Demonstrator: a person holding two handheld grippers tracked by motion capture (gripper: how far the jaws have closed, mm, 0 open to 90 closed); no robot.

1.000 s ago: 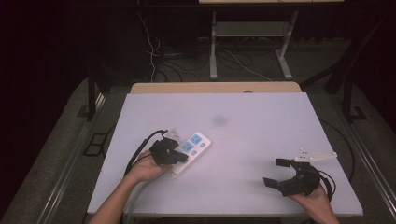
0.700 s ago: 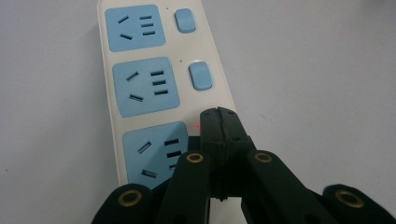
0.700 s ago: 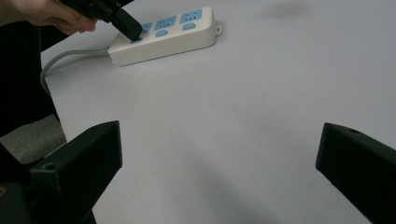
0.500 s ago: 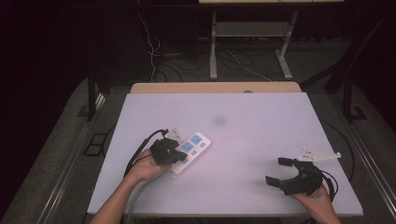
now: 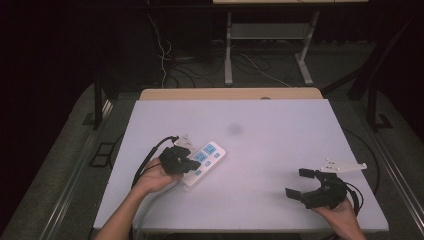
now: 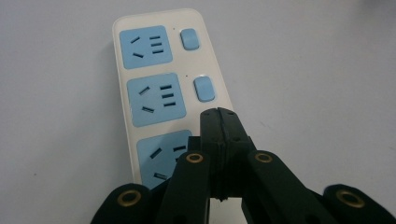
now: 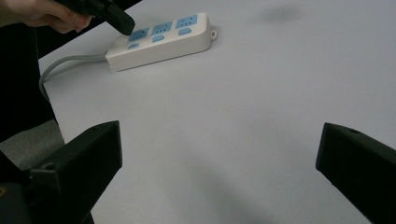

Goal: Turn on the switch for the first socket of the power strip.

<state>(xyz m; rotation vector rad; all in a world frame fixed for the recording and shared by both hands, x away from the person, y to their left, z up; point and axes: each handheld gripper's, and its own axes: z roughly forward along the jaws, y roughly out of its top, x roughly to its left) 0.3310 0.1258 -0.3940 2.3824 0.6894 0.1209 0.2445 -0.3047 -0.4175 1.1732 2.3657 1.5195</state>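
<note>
The power strip [image 6: 163,88] lies flat on the table [image 5: 280,130], left of centre. It is a rigid white plastic bar with rounded corners, three blue socket faces and small blue rocker switches [image 6: 204,88]; its grey cord [image 7: 65,63] trails off the near end. Judged light, stiff, smooth and somewhat slippery; best gripped across its long sides, or pressed from above. The left hand-held gripper [image 6: 219,116] has its jaws together, tip over the nearest switch area; contact cannot be confirmed. The right hand-held gripper [image 5: 303,183] rests well apart, jaws spread, holding nothing. The table surface is matte and pale.

One power strip [image 5: 206,159], three sockets, three switches
</note>
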